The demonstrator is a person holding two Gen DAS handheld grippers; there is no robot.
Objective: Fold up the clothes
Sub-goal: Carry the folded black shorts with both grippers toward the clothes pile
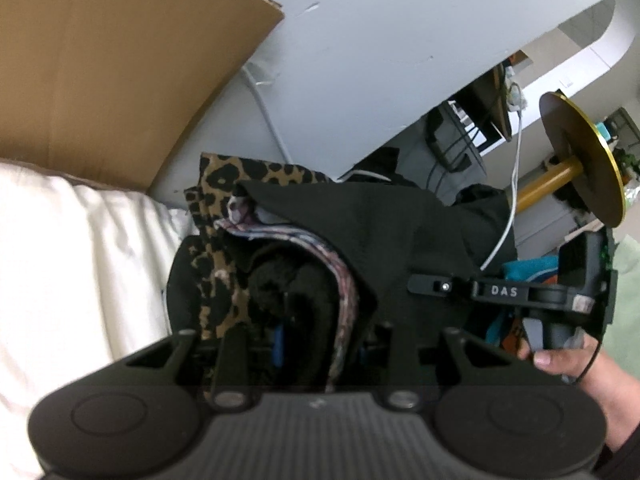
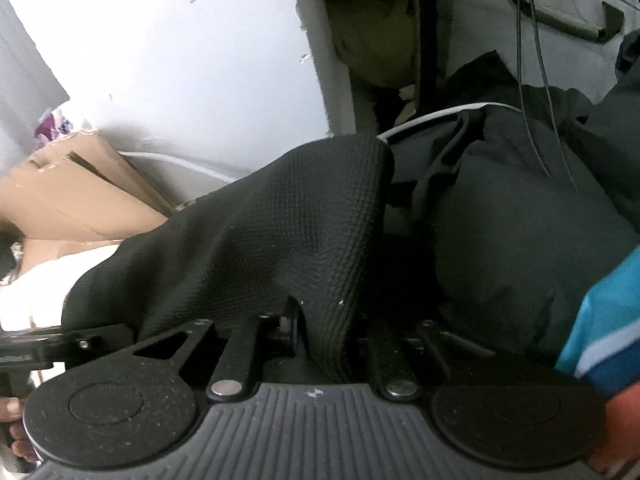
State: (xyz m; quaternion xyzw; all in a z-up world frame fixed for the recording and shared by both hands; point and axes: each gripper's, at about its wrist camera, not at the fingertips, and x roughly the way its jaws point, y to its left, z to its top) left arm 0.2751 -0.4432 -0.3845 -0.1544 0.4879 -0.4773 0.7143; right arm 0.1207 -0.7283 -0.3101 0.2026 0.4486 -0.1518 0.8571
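A bundle of clothes fills the jaws of my left gripper (image 1: 296,320): a leopard-print garment (image 1: 216,200), a pink patterned cloth (image 1: 344,284) and a black knit garment (image 1: 360,216) draped over them. The cloth hides its fingertips, and the bundle sits pinched between the fingers. The same black knit garment (image 2: 260,232) runs down between the fingers of my right gripper (image 2: 316,320) and covers its tips, so its grip is unclear. That right gripper (image 1: 416,284) meets the black fabric from the right side in the left wrist view.
A cardboard box (image 1: 100,60) stands at the back left above white bedding (image 1: 60,260). A white panel (image 1: 380,40) rises behind. A dark jacket pile (image 2: 520,220), a teal garment (image 2: 600,320), a white cable (image 1: 504,232) and a gold round table (image 1: 580,160) lie to the right.
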